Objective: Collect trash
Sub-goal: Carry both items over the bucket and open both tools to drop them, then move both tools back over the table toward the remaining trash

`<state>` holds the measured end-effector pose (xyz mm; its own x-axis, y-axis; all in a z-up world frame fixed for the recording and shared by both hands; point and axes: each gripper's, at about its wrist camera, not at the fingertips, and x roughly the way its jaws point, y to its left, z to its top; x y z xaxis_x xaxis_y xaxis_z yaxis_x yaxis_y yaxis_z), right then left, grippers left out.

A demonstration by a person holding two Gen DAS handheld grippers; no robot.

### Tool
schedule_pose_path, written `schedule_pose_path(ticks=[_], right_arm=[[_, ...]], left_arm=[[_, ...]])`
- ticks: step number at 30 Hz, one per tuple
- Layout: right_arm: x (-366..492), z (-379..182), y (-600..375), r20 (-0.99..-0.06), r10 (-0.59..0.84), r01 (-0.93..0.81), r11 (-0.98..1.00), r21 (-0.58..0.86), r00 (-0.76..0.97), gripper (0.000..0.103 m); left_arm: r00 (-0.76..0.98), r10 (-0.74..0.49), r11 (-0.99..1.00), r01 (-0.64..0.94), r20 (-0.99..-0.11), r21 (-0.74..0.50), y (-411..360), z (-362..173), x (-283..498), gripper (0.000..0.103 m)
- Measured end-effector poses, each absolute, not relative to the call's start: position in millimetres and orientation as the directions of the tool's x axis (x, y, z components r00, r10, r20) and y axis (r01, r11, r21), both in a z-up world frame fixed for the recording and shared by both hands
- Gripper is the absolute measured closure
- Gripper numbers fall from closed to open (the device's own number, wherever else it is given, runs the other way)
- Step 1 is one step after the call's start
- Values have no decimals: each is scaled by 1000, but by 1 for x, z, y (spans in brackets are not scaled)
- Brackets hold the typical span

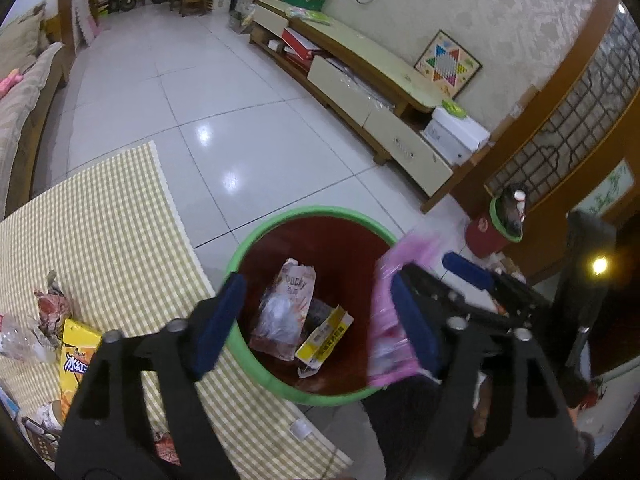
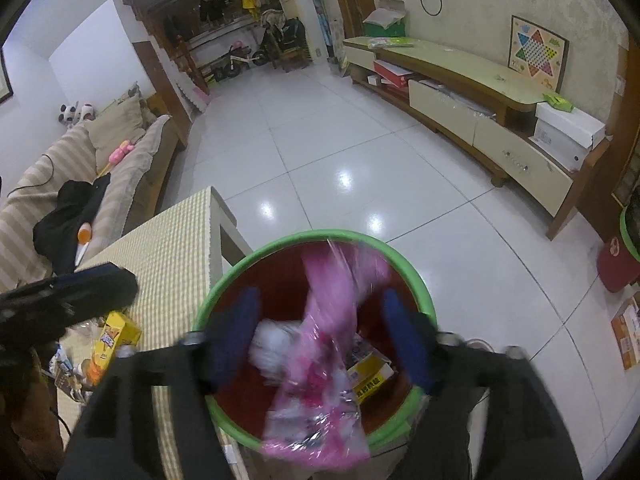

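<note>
With both my right gripper (image 2: 320, 340) and left gripper (image 1: 316, 316) spread wide, the pink plastic bag (image 2: 320, 364) hangs loose between my right fingers over the green-rimmed bin (image 2: 404, 262) beside the table's edge, so I should hold clear above the rim.

You are in a home, in the living room. On the far left is a sofa (image 2: 80, 160) with striped covers, cushions and soft toys (image 2: 76, 114). Along the right wall runs a long low TV cabinet (image 2: 460, 92) with drawers, and a star-shaped board game (image 2: 538, 54) leans on the wall above it. The floor (image 2: 320, 152) is shiny white tile. Far back you see small kids' bikes (image 2: 240, 62) and hanging clothes (image 2: 224, 0).
</note>
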<state>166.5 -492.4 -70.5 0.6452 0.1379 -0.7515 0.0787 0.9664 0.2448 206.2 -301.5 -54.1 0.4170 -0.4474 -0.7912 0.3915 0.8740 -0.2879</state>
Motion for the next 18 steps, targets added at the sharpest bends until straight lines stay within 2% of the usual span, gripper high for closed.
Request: schedule_pose_path(ticks=[2, 6, 8, 18], right_arm=[[166, -70, -489, -752, 134, 74, 969, 236, 645, 29], [163, -65, -486, -745, 121, 77, 971, 225, 656, 12], [162, -62, -482, -748, 103, 80, 975, 205, 656, 7], [149, -46, -434, -744, 140, 2, 982, 187, 653, 7]], left_arm=[[428, -445, 878, 382, -787, -289, -297, -51, 207, 23], [451, -443, 885, 360, -775, -296, -287, -44, 204, 5], [456, -430, 892, 348, -779, -289, -282, -42, 203, 5], [511, -378, 921, 287, -772, -262, -227, -23, 179, 5]])
